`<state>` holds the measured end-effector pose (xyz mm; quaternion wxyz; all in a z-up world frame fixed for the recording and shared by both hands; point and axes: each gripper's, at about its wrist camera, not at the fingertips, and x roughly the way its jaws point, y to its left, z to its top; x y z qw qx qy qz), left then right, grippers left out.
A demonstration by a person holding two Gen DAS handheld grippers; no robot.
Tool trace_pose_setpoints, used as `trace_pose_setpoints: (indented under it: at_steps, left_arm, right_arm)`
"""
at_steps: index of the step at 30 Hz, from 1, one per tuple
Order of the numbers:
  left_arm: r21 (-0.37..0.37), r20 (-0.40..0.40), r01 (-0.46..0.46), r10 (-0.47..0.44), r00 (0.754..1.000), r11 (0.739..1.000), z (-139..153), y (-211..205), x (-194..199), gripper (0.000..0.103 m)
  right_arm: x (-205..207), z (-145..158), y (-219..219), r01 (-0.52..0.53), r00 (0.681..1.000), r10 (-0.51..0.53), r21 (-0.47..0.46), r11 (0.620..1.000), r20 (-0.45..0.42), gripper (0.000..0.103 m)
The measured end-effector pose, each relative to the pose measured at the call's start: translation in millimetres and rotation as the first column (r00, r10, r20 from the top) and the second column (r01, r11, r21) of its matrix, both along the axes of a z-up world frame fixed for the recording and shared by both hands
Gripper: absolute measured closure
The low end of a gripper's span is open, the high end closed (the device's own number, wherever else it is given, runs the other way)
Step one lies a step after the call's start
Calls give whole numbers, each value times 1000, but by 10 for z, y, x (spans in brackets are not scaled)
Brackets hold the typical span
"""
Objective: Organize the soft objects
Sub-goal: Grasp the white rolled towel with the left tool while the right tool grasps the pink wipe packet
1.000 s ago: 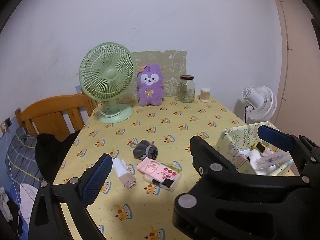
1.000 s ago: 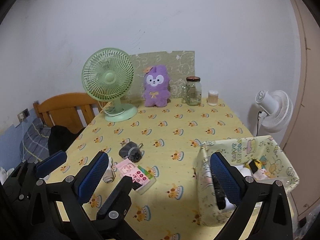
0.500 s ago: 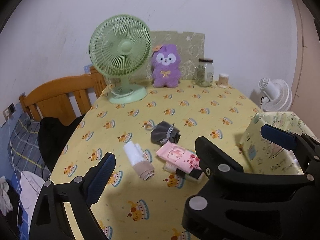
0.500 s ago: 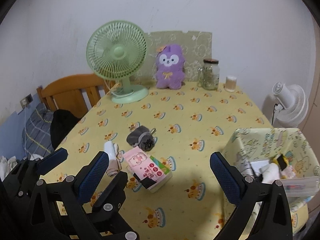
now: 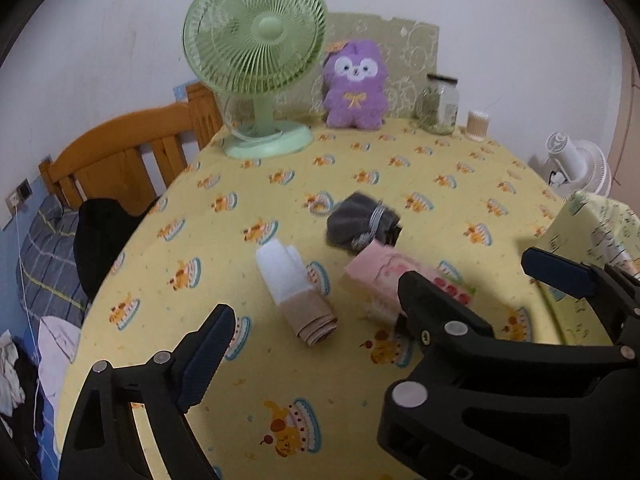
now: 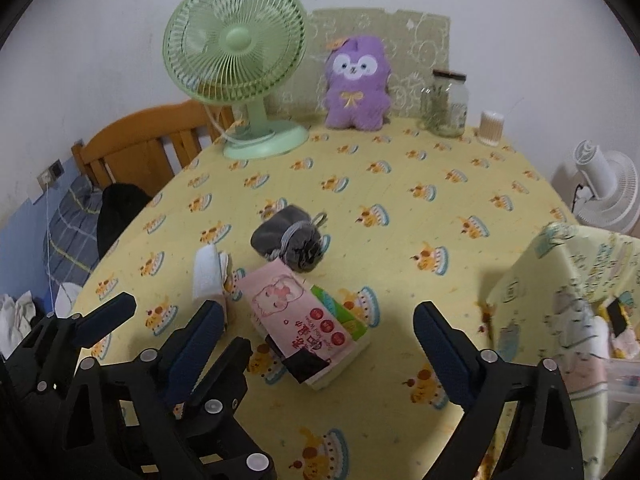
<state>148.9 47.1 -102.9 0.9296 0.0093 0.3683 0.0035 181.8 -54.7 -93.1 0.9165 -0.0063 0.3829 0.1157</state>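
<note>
On the yellow tablecloth (image 5: 168,280) lie a rolled white and beige sock (image 5: 296,288), a dark grey pouch (image 5: 362,224) and a pink tissue pack (image 5: 380,276). My left gripper (image 5: 320,332) hovers over the near end of the sock (image 6: 208,276). Its jaws are wide and closing, with nothing pressed. My right gripper (image 6: 318,312) hangs above the tissue pack (image 6: 304,320), also wide, closing and empty. Its body hides my left gripper's right finger. A purple plush (image 6: 356,84) sits at the back. A patterned fabric bin (image 6: 560,272) stands on the right.
A green desk fan (image 5: 256,40), a glass jar (image 5: 438,104) and a small swab holder (image 5: 478,126) line the far edge. A wooden chair (image 5: 120,152) with dark clothing stands at the left. A white floor fan (image 6: 604,188) stands beyond the table's right side.
Both grippers have come down and forward toward the sock and tissue pack, tilting further downward. Their jaws have narrowed slightly. The objects on the table have not moved.
</note>
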Motion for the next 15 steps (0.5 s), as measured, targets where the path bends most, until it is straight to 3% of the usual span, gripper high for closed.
trace_pose_setpoints:
  at_steps: [7, 13, 15]
  left_arm:
    - [-1, -37, -13, 13, 999, 1000, -155, 74, 65, 11]
    - [-2, -56, -30, 30, 998, 1000, -227, 129, 120, 11]
    - [-2, -58, -35, 34, 998, 999, -233, 138, 136, 11]
  right_arm:
    - [122, -193, 74, -21, 998, 20, -3, 1000, -61, 12]
    - [188, -274, 121, -21, 997, 19, -20, 1000, -74, 24]
    - [200, -282, 139, -24, 997, 22, -30, 999, -75, 34]
